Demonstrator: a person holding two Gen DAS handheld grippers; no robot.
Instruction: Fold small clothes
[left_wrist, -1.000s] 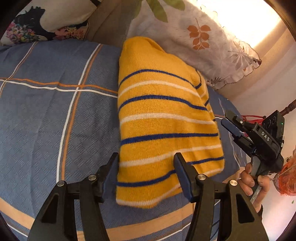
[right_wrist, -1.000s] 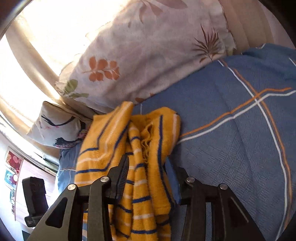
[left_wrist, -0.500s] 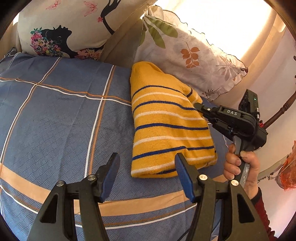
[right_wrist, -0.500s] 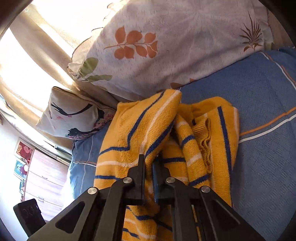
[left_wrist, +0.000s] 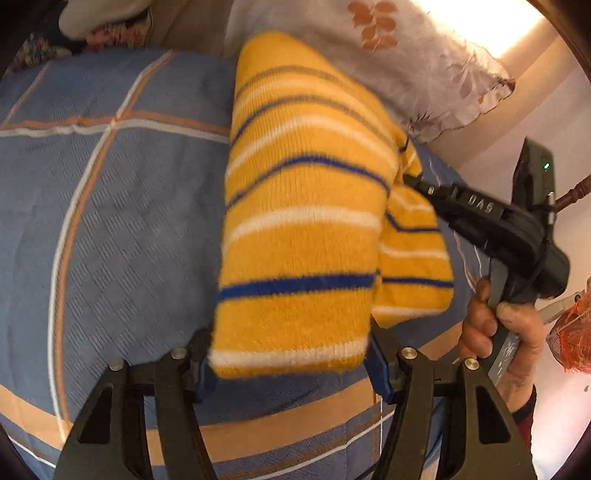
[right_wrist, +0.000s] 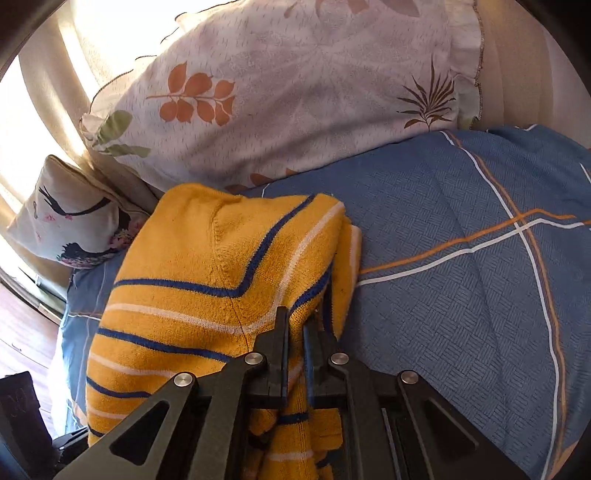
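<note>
A yellow knit sweater (left_wrist: 306, 206) with blue and white stripes lies folded on the blue checked bedspread (left_wrist: 110, 229). My left gripper (left_wrist: 291, 365) is open, its fingers on either side of the sweater's near hem, which hides the fingertips. My right gripper (right_wrist: 295, 332) is shut on a fold at the sweater's right edge (right_wrist: 221, 266). In the left wrist view the right gripper (left_wrist: 410, 181) grips that edge from the right, held by a hand (left_wrist: 495, 332).
A white leaf-print pillow (right_wrist: 280, 96) leans behind the sweater. A second pillow with a dark figure print (right_wrist: 70, 218) stands at the far left. The bed's edge and a wooden floor (right_wrist: 22, 332) lie left. An orange mesh object (left_wrist: 572, 332) hangs at right.
My right gripper closed on the sweater's right edge and holds it. My left gripper pulled back, then moved forward around the near hem, still open.
</note>
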